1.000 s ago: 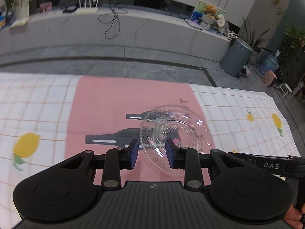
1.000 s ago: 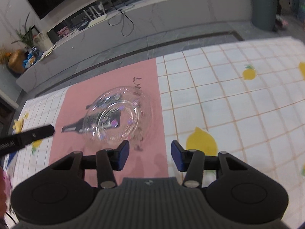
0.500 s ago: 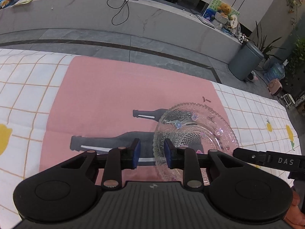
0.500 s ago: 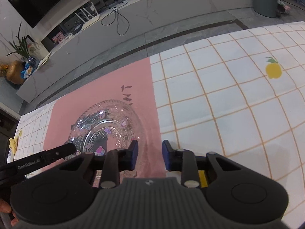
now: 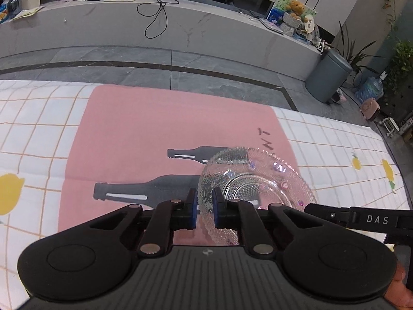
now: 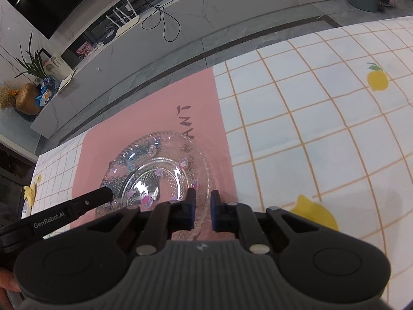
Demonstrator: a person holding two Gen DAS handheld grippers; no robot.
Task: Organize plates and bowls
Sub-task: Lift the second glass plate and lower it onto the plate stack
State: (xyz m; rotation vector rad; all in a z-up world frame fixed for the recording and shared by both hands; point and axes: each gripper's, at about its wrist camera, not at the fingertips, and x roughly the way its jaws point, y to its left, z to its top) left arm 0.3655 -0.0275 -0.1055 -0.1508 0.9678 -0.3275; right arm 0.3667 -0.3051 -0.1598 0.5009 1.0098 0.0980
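A clear patterned glass plate lies on the pink panel of the tablecloth. My left gripper is shut on the plate's left rim. In the right wrist view the same plate shows, and my right gripper is shut on its right rim. Each gripper's finger shows in the other's view, at the plate's opposite edge.
The checked tablecloth with lemon prints covers the table. The far table edge drops to a grey floor. A grey bin and a low stone counter stand beyond.
Both grippers have moved in onto the plate and closed on its opposite rims. The plate now sits nearer both cameras.
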